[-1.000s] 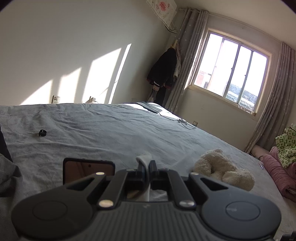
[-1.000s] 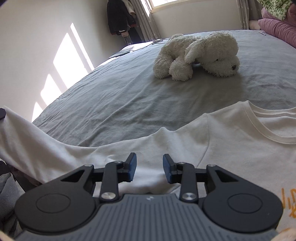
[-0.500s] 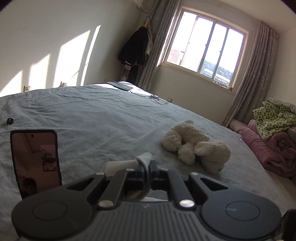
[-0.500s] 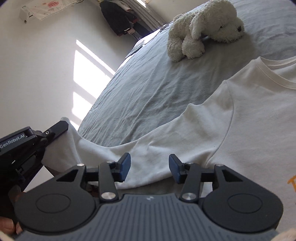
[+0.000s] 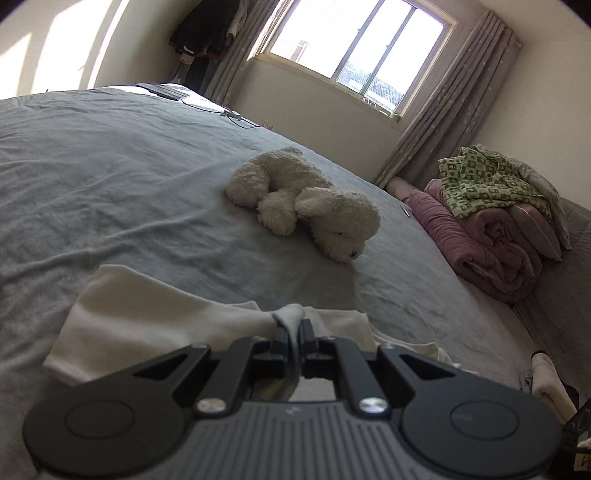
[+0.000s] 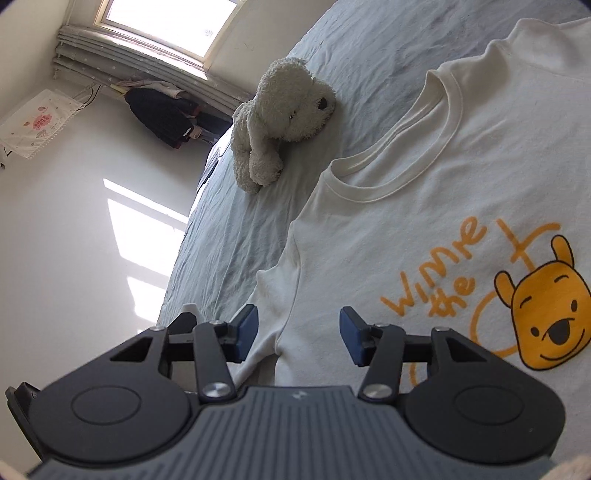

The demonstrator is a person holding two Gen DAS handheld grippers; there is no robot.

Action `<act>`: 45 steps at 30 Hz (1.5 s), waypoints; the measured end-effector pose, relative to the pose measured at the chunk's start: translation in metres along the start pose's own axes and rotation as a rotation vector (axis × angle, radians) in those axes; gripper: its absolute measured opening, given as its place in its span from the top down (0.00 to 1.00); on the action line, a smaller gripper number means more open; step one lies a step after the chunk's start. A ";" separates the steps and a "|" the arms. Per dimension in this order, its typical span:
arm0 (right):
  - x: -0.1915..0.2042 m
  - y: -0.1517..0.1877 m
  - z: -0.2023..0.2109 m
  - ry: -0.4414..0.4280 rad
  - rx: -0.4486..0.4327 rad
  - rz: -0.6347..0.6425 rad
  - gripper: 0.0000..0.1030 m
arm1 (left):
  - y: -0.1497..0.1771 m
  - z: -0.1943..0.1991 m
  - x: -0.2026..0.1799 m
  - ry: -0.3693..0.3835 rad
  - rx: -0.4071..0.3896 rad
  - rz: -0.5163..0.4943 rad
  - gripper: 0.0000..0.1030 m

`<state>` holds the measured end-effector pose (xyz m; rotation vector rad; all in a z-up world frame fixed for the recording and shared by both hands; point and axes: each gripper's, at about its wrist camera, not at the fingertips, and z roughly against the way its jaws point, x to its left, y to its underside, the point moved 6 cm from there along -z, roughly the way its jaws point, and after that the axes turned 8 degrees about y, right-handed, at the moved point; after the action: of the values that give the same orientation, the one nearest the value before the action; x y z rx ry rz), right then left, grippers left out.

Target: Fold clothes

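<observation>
A white T-shirt (image 6: pixel 424 229) with an orange bear print (image 6: pixel 543 314) lies face up on the grey bed (image 6: pixel 229 240). My right gripper (image 6: pixel 299 332) hovers open over its armpit seam; cloth lies under the blue pads, not pinched. In the left wrist view, my left gripper (image 5: pixel 293 332) is shut on a fold of the T-shirt's sleeve (image 5: pixel 147 325). The sleeve stretches out to the left, low over the bed (image 5: pixel 110 184).
A white plush dog (image 5: pixel 306 203) lies on the bed beyond the shirt, also in the right view as plush dog (image 6: pixel 284 114). Rolled pink and green blankets (image 5: pixel 491 221) are piled at the right. Dark clothes (image 5: pixel 207 33) hang beside the window.
The left gripper swung right and down with the sleeve; the phone left its view. The right gripper rolled, opened wider and moved over the shirt's chest.
</observation>
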<state>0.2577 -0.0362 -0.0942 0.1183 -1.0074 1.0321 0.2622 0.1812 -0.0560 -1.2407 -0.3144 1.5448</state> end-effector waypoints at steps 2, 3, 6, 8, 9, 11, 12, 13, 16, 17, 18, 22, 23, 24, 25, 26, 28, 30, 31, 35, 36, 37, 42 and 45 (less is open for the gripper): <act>-0.005 0.002 0.005 0.013 -0.001 0.002 0.48 | 0.014 -0.013 -0.003 0.090 0.096 0.030 0.92; -0.008 0.001 0.009 0.024 -0.005 0.013 0.48 | 0.019 -0.018 -0.003 0.106 0.136 0.037 0.88; -0.018 -0.007 0.023 0.063 -0.037 0.059 0.48 | 0.025 -0.019 -0.006 0.109 0.151 0.034 0.68; -0.026 -0.016 0.033 0.096 -0.082 0.087 0.48 | 0.026 -0.015 -0.011 0.109 0.129 0.020 0.61; -0.032 -0.022 0.039 0.126 -0.109 0.103 0.48 | 0.026 -0.014 -0.013 0.118 0.122 0.014 0.60; -0.043 -0.032 0.053 0.207 -0.177 0.164 0.48 | 0.029 -0.015 -0.018 0.135 0.121 0.000 0.59; -0.048 -0.036 0.057 0.252 -0.206 0.196 0.48 | 0.031 -0.015 -0.021 0.143 0.122 -0.008 0.59; -0.053 -0.040 0.060 0.296 -0.232 0.228 0.48 | 0.033 -0.017 -0.023 0.147 0.126 -0.017 0.59; -0.063 -0.049 0.057 0.406 -0.268 0.310 0.48 | 0.041 -0.023 -0.028 0.123 0.141 -0.063 0.57; -0.065 -0.051 0.053 0.436 -0.277 0.341 0.48 | 0.044 -0.026 -0.028 0.110 0.148 -0.079 0.57; -0.063 -0.052 0.048 0.452 -0.279 0.374 0.48 | 0.047 -0.029 -0.029 0.095 0.156 -0.094 0.57; -0.041 -0.045 0.022 0.443 -0.243 0.520 0.48 | 0.054 -0.037 -0.026 0.036 0.181 -0.133 0.57; -0.033 -0.041 0.014 0.415 -0.229 0.549 0.48 | 0.053 -0.038 -0.025 0.027 0.184 -0.136 0.57; -0.024 -0.037 0.006 0.387 -0.214 0.577 0.48 | 0.052 -0.037 -0.024 0.019 0.190 -0.132 0.57; -0.015 -0.033 -0.002 0.360 -0.199 0.606 0.50 | 0.051 -0.036 -0.023 0.012 0.195 -0.128 0.57; -0.006 -0.029 -0.011 0.334 -0.185 0.635 0.52 | 0.050 -0.035 -0.022 0.007 0.201 -0.124 0.57; 0.010 -0.025 -0.030 0.304 -0.167 0.698 0.63 | 0.048 -0.033 -0.020 0.009 0.213 -0.108 0.57; 0.021 -0.025 -0.050 0.301 -0.153 0.747 0.65 | 0.048 -0.032 -0.018 0.016 0.227 -0.082 0.58; 0.023 -0.026 -0.060 0.310 -0.147 0.765 0.66 | 0.049 -0.033 -0.018 0.018 0.234 -0.075 0.58; 0.025 -0.035 -0.097 0.352 -0.128 0.798 0.71 | 0.053 -0.038 -0.012 0.012 0.260 -0.043 0.60; 0.027 -0.039 -0.102 0.351 -0.132 0.800 0.75 | 0.053 -0.039 -0.010 0.010 0.266 -0.034 0.60; 0.029 -0.043 -0.108 0.354 -0.133 0.800 0.79 | 0.053 -0.039 -0.010 0.012 0.267 -0.025 0.60; 0.038 -0.066 -0.134 0.382 -0.152 0.817 0.95 | 0.053 -0.041 -0.010 0.015 0.271 -0.019 0.60; 0.039 -0.076 -0.134 0.354 -0.158 0.793 0.99 | 0.054 -0.040 -0.012 0.009 0.271 -0.035 0.59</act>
<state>0.4060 0.0171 -0.1148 -0.6222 -0.8076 1.6093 0.2638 0.1348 -0.1059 -1.0237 -0.1151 1.4960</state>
